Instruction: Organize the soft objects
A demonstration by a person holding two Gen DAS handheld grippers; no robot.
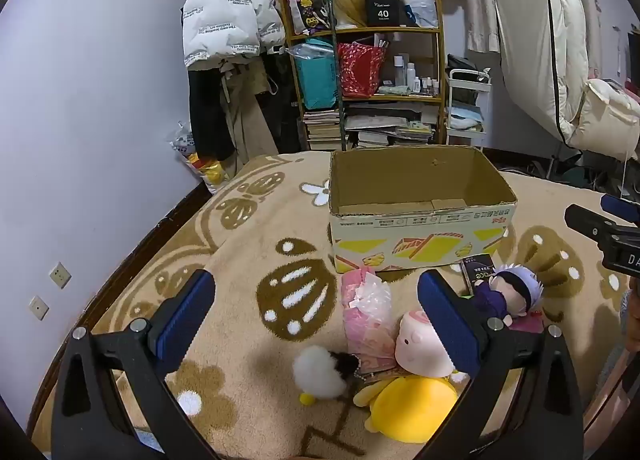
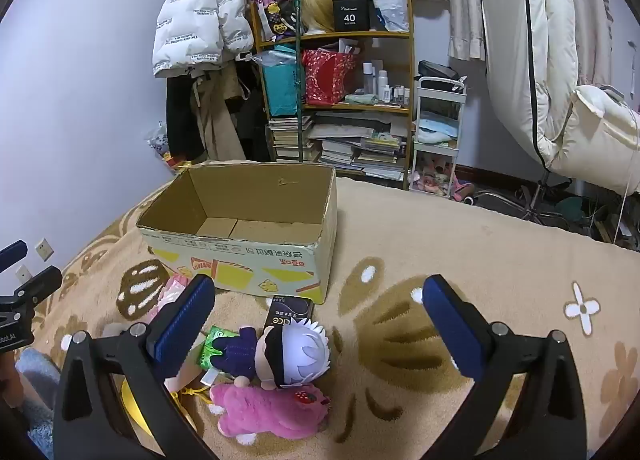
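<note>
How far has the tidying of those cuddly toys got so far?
Nothing looks done: the open cardboard box shows only its bare bottom. Nothing is in hand: the left gripper and right gripper are open and hold nothing. Left: the white-haired doll, pink plush, yellow plush and white fluffy toy lie on the blanket.

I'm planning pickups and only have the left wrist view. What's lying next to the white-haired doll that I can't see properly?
Observer: A pink plush toy with a strawberry patch lies right against the white-haired doll, on the near side.
Operator: Anything tucked under the doll?
Observer: A green packet pokes out from under its arm.
Operator: Is the right gripper free?
Observer: Yes, the right gripper is open and grips nothing. It is above the doll.
</note>
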